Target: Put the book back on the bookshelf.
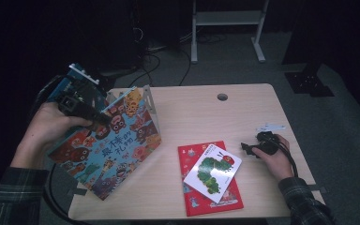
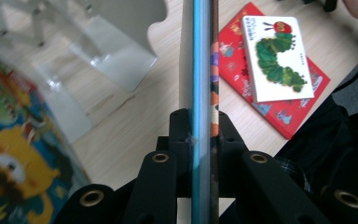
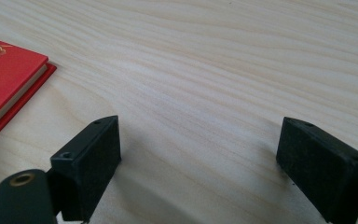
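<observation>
At the left of the high view I have my left gripper point(image 1: 104, 119) clenched on the top edge of a colourful picture book point(image 1: 110, 145), which stands tilted over the table's point(image 1: 192, 112) left end. In the left gripper view the book's edge point(image 2: 201, 70) runs straight up the middle of the frame with both jaws pressed against it.

Just behind the book, at upper left of the table, stands a pale book rack point(image 1: 149, 101); in the left gripper view its translucent dividers point(image 2: 116, 58) sit at upper left, and I cannot tell what its slots hold.

At lower centre a red book point(image 1: 192, 187) lies flat, with a white caterpillar book point(image 1: 212, 172) lying askew on top.

My right gripper point(image 1: 248, 149) rests on the table at the right, jaws released and wide apart over bare wood, the red book's corner point(image 3: 7, 79) at that view's left edge.
</observation>
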The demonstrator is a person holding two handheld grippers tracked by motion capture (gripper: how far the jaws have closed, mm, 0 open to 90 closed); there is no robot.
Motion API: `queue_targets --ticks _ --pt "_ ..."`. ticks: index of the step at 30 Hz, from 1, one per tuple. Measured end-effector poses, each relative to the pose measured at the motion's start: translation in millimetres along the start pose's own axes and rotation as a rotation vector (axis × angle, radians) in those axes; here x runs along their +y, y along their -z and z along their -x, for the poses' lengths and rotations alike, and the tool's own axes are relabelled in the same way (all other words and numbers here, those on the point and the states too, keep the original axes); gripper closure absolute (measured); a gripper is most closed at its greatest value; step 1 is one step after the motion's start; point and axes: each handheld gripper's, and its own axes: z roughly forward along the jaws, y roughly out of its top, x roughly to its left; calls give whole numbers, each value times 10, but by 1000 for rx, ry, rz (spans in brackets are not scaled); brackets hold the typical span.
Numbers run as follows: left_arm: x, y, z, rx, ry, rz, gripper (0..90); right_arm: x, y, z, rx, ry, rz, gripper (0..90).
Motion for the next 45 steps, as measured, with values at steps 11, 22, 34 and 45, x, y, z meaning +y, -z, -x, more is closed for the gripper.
queue_targets --ticks 11,22,34,45 --pt "-290 130 -257 45 82 -7 806 3 -3 0 -2 -3 1 127" --pt "-466 252 -498 85 187 -1 806 3 -4 1 -2 -3 1 127" --pt "-516 308 -741 125 285 -12 806 6 -6 4 -3 -3 0 126" --pt "-363 287 -876 223 360 -8 806 10 -9 5 -6 -5 0 126"
